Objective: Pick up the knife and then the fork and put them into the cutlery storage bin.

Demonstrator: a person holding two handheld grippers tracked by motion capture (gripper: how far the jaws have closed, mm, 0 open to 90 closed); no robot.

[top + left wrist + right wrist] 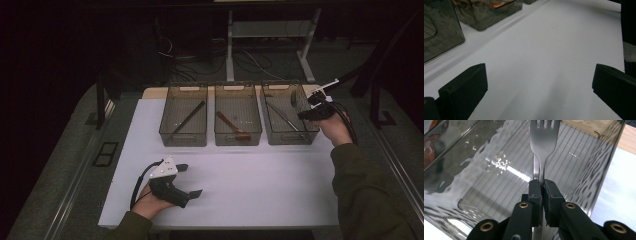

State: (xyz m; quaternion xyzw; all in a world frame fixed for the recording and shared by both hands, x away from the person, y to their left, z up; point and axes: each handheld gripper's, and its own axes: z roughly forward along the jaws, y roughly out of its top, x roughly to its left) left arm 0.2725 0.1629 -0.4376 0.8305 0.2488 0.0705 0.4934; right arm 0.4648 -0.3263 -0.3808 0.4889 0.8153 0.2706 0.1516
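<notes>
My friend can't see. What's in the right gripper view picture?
The right tool has its two black jaws pinched shut on the handle of a shiny silver metal fork. The fork hangs over a clear smoky plastic bin with a ribbed floor, prongs pointing away.

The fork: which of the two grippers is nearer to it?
Right. The right gripper is shut on the fork, over the right bin. The left gripper rests open on the table, well short of the bins.
</notes>
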